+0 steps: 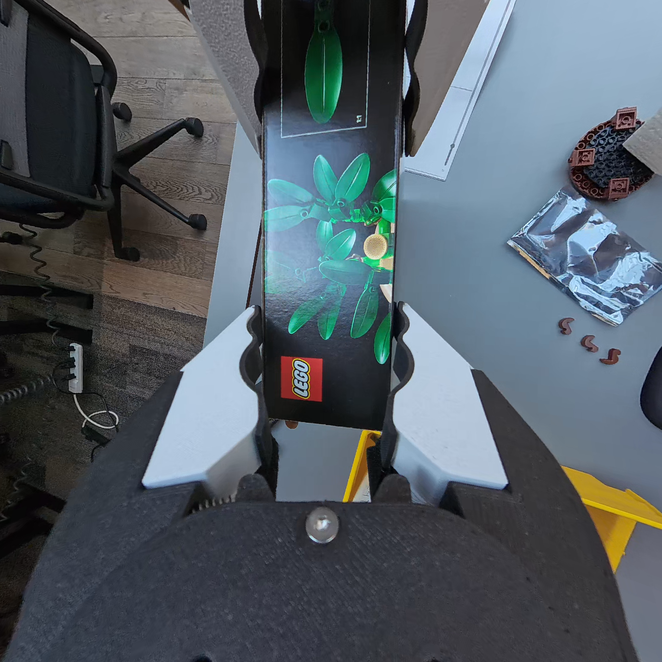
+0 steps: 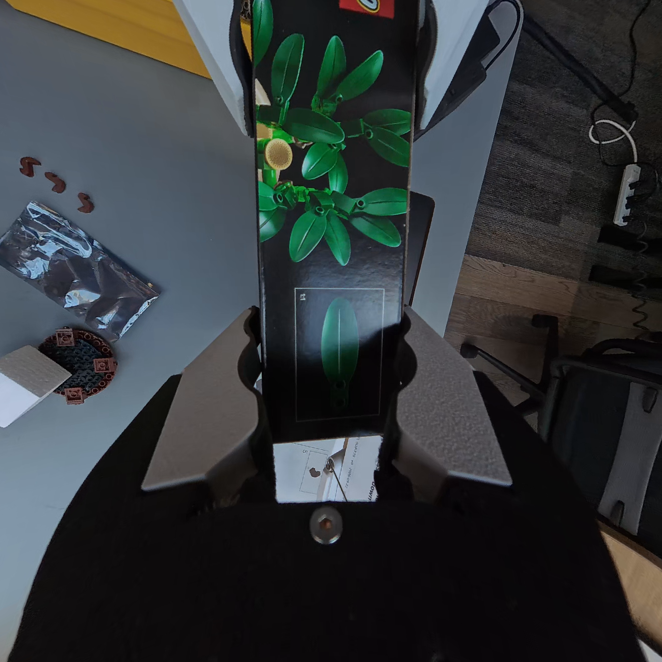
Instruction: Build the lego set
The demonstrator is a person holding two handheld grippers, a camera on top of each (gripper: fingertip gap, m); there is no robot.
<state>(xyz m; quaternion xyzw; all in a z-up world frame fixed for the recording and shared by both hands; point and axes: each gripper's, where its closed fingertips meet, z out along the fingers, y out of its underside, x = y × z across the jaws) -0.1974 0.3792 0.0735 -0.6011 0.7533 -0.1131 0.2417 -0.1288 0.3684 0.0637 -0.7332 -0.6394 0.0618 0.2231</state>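
In the left wrist view, our left gripper (image 1: pixel 327 361) is clamped on the near end of the black lego box (image 1: pixel 329 250), its two fingers pressing the box's long sides. At the far end, the right gripper (image 1: pixel 335 64) grips the same box. To the right of our fingers, on the grey table (image 1: pixel 465 268), lie a crumpled foil bag (image 1: pixel 587 261), three small brown curved pieces (image 1: pixel 589 342) and a round brown base (image 1: pixel 605 157). An office chair (image 1: pixel 71 143) stands off to the left.

In the right wrist view, our right gripper (image 2: pixel 331 361) squeezes the opposite end of the box (image 2: pixel 333 215), with the left gripper (image 2: pixel 333 53) ahead. Below the box, between our fingers, an instruction sheet (image 2: pixel 322 473) shows. The bag (image 2: pixel 75 265), brown pieces (image 2: pixel 55 182) and base (image 2: pixel 80 361) sit to the left.
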